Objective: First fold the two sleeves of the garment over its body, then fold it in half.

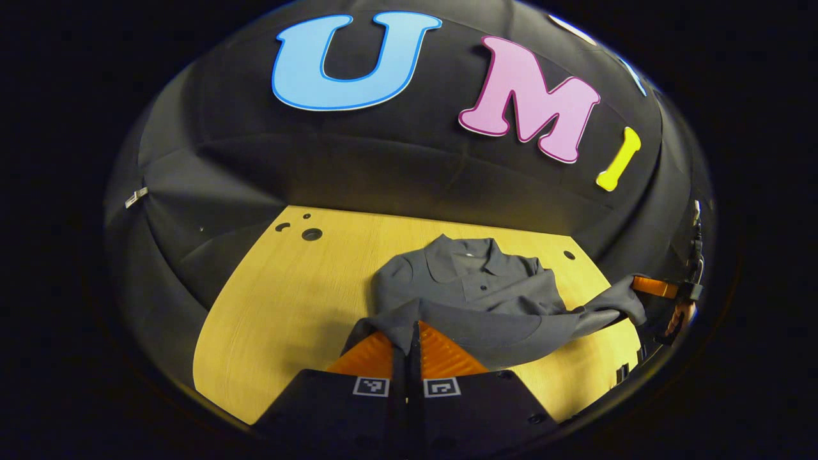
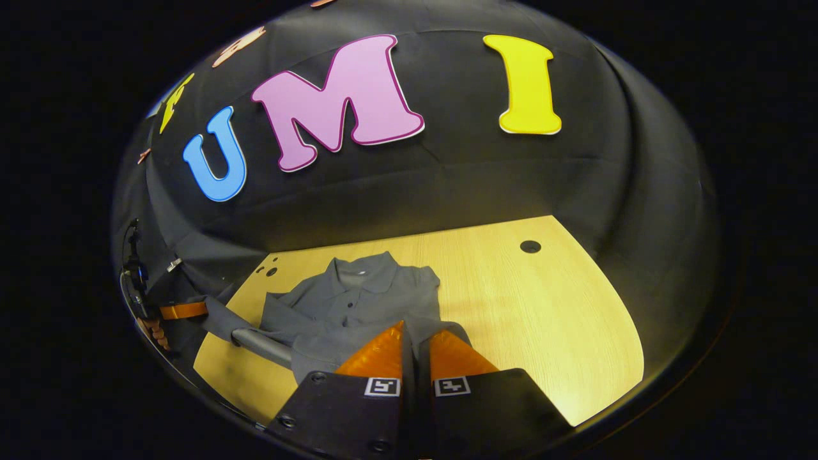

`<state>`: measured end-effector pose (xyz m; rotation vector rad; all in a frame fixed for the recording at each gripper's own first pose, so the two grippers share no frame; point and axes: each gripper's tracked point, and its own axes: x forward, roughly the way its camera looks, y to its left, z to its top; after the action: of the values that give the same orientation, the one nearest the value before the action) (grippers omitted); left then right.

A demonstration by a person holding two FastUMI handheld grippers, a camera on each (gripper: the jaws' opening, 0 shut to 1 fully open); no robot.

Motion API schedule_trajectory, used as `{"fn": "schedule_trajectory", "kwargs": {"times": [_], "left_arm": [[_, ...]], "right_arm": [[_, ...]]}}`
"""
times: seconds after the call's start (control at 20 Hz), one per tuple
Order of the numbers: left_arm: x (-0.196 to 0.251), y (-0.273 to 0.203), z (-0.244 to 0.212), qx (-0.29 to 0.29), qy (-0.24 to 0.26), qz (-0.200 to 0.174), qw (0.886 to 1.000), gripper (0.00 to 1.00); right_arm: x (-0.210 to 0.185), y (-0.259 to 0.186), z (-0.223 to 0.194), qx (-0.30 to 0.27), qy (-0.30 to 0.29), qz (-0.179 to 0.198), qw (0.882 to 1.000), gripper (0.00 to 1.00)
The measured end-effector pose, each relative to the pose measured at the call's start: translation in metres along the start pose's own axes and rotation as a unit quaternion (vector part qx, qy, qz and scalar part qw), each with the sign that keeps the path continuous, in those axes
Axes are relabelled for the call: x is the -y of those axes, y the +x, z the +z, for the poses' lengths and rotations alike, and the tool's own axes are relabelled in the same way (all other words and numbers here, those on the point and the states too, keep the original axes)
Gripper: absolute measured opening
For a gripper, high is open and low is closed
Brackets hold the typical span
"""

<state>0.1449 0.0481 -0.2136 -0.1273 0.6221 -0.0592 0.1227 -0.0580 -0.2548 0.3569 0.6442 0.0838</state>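
Both claws [image 1: 409, 335] [image 2: 415, 338] pinch garment [image 1: 473, 281]; hem hidden.

We see each gripper [image 1: 408, 348] [image 2: 416, 348] has a black body with round screws and two square black-and-white marker tags.

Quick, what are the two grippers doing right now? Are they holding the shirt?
Left gripper: closed, fingers pinching the gray shirt's bottom edge.
Right gripper: closed, fingers pinching the shirt's bottom edge too.
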Motion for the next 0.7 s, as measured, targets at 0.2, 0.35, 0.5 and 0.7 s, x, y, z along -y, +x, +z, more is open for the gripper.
{"fn": "schedule_trajectory", "kwargs": {"times": [0.2,0.35,0.5,0.7], "left_arm": [[-0.005,0.028,0.013,0.007,0.003,0.009,1.0,0.02],[-0.013,0.053,0.021,0.009,0.007,0.017,1.0,0.05],[-0.018,0.078,0.029,0.011,0.021,0.022,0.999,0.08],[-0.025,0.115,0.035,0.009,0.033,0.03,0.999,0.05]], "right_arm": [[0.002,0.035,0.014,0.004,-0.015,0.003,1.0,0.05],[0.002,0.062,0.023,0.006,-0.023,0.005,1.0,0.05],[0.005,0.09,0.023,0.0,-0.036,0.004,0.999,0.05],[0.015,0.125,0.017,-0.008,-0.044,-0.005,0.999,0.05]]}}
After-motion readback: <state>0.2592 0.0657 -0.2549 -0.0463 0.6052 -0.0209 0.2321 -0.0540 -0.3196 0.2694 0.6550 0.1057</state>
